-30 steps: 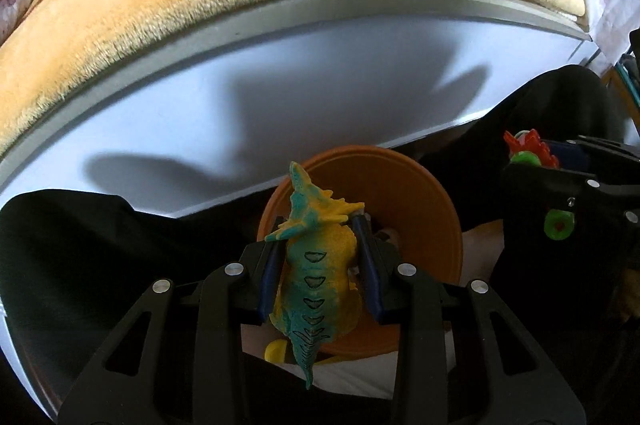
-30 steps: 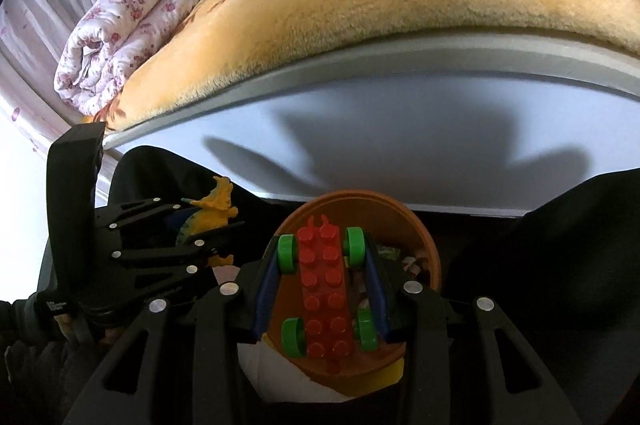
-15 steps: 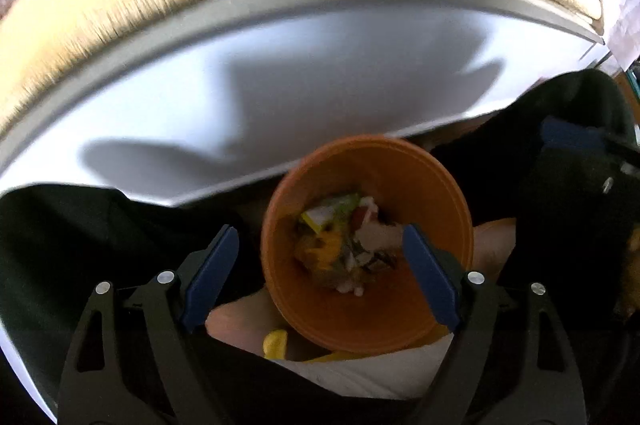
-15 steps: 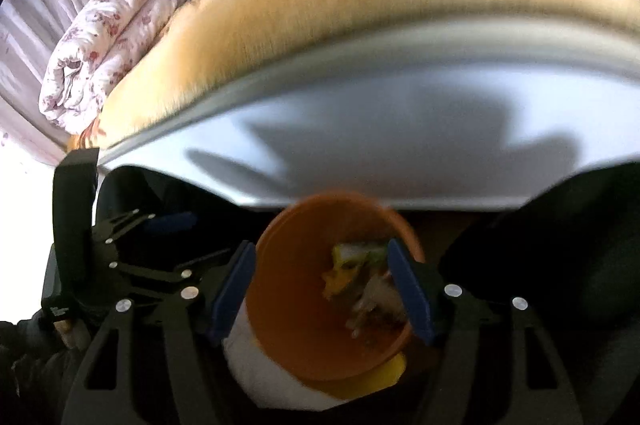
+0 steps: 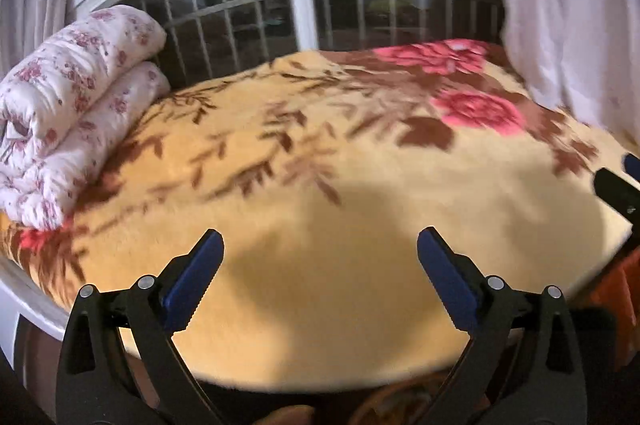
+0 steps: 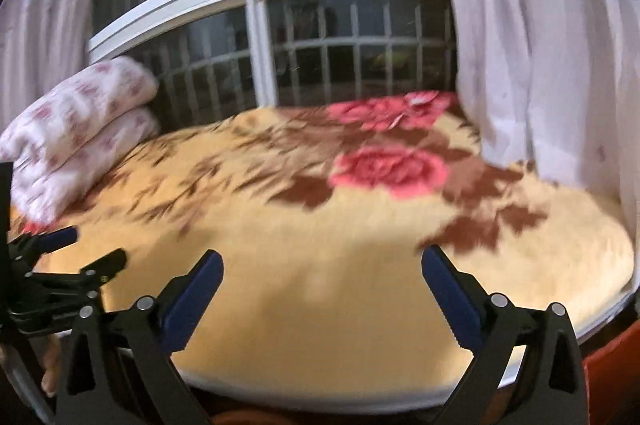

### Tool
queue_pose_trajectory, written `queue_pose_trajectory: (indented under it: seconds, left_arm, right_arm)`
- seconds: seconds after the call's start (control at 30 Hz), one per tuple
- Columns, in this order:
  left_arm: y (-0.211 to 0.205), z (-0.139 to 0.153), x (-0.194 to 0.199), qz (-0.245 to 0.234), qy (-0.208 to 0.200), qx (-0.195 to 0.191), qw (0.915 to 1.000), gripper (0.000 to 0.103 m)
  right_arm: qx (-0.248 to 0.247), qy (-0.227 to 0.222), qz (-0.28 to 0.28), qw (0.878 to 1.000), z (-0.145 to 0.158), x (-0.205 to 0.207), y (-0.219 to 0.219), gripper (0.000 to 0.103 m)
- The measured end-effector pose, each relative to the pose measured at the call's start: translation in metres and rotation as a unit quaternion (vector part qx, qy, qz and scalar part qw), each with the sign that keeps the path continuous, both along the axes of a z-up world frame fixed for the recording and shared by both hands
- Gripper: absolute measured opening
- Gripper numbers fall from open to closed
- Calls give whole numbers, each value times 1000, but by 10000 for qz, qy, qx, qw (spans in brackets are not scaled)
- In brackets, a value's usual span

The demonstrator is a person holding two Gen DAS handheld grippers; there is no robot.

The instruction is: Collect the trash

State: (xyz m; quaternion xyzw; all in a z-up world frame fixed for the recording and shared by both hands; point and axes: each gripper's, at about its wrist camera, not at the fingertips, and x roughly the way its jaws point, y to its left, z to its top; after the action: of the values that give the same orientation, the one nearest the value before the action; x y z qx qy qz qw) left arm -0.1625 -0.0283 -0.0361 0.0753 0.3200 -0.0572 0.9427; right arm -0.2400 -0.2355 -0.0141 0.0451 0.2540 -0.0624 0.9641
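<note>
1. Left gripper (image 5: pixel 320 257): jaws were opening, at full spread, nothing between the blue pads (image 5: pixel 192 281). It had been clamped on a yellow-green toy dinosaur a second earlier; half a second earlier the jaws were already apart over the bin.
2. Right gripper (image 6: pixel 322 277): same story. Jaws were opening, wide, empty. The red brick car with green wheels it had held was gone from between them.
3. Both cameras had swung up from the bin mouth to the bed (image 5: pixel 360 225). Frames were motion-blurred.
4. Judgement: both toys were dropped into the orange bin, so this pair counts as collected and the hands were pulling away for whatever comes next.
5. Where the task things were: neither toy showed in either current view. The bin was only an orange sliver (image 6: pixel 612 365) at the lower right edge of the right view, below the near edge of the bed, plus a similar orange patch at the lower right of the left view.
6. Orientation and long axis of the toys: could not tell, both out of sight.
7. Outward: the blanket's near half was bare. No further trash was visible on it. A folded floral quilt (image 5: pixel 68 113) sat at the far left corner of the bed, barred window (image 6: pixel 320 57) behind, curtain (image 6: pixel 540 45) at right.
8. Left gripper also showed at the left edge of the right view, beside the bed's near left edge.
</note>
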Motion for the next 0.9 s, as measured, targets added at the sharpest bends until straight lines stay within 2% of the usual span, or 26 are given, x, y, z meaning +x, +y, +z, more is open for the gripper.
queue_pose_trajectory:
  seconds: [0.1, 0.23, 0.53, 0.73, 0.9]
  left_arm:
    - [3, -2, 29, 134, 91, -167, 9997, 95]
    - [-4, -5, 44, 241, 33, -214, 9995, 95]
    - [-18, -30, 91, 282, 345, -338, 9984, 95]
    - [-10, -51, 107, 375, 654, -546, 9957, 95]
    - [-8, -53, 109, 417, 689, -650, 9946, 95]
  right_arm:
    - [6, 90, -183, 9998, -3, 30, -5, 98]
    - [261, 198, -275, 9991, -16, 56, -5, 98]
    - [151, 377, -424, 9983, -45, 110, 0, 98]
    - [124, 556, -425, 9975, -60, 125, -1, 98]
    - [102, 644, -445, 9969, -66, 128, 0, 98]
